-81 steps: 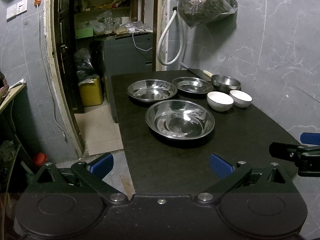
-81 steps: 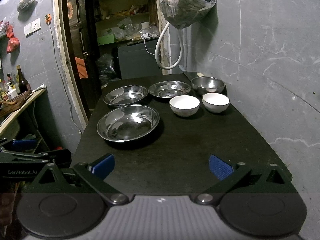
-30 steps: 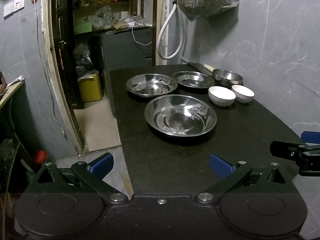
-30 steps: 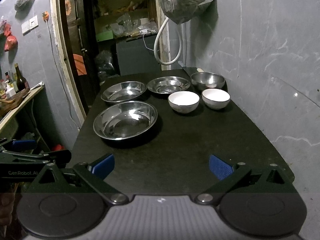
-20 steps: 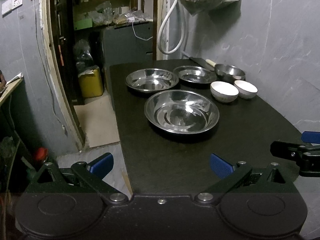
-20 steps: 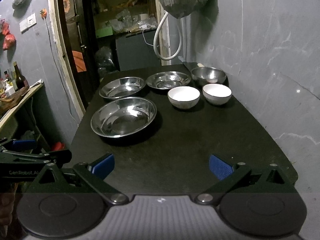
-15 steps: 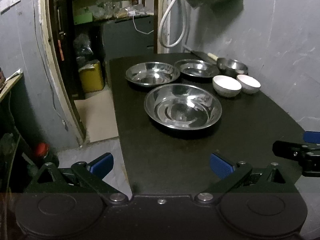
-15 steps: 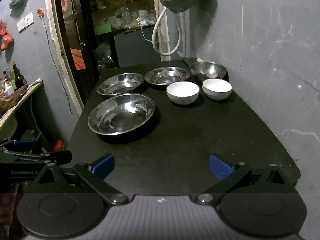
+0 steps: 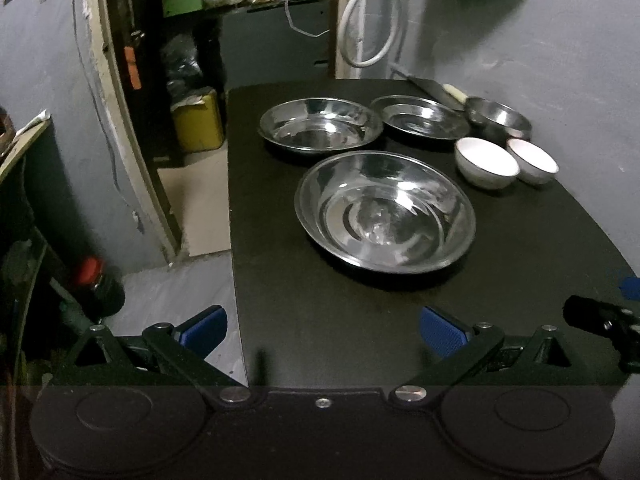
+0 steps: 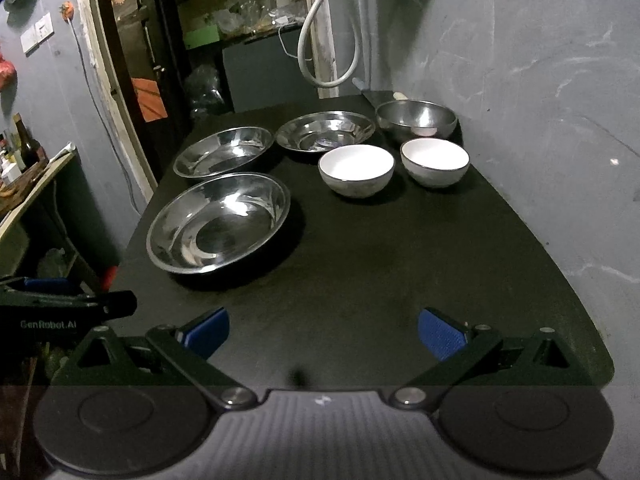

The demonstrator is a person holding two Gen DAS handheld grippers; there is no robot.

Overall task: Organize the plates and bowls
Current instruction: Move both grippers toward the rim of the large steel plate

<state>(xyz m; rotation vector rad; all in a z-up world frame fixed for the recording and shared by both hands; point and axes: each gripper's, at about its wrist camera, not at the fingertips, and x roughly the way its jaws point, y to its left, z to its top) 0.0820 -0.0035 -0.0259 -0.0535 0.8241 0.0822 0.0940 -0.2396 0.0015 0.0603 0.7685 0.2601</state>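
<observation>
**Steel plates and bowls all out ahead, both grippers empty**

Steel everywhere on my black table (image 10: 400, 264). Left gripper (image 9: 322, 330) is spread wide with nothing in it, hanging over the near left edge; the big steel plate (image 9: 385, 210) sits at about 12 o'clock from it, well apart. Two smaller steel plates (image 9: 320, 125) (image 9: 424, 117) lie beyond. Right gripper (image 10: 323, 332) is also wide open and empty. From it, the white bowls (image 10: 356, 170) (image 10: 435, 161) are around 12 to 1 o'clock, side by side, with the steel bowl (image 10: 416, 119) just behind them.
</observation>
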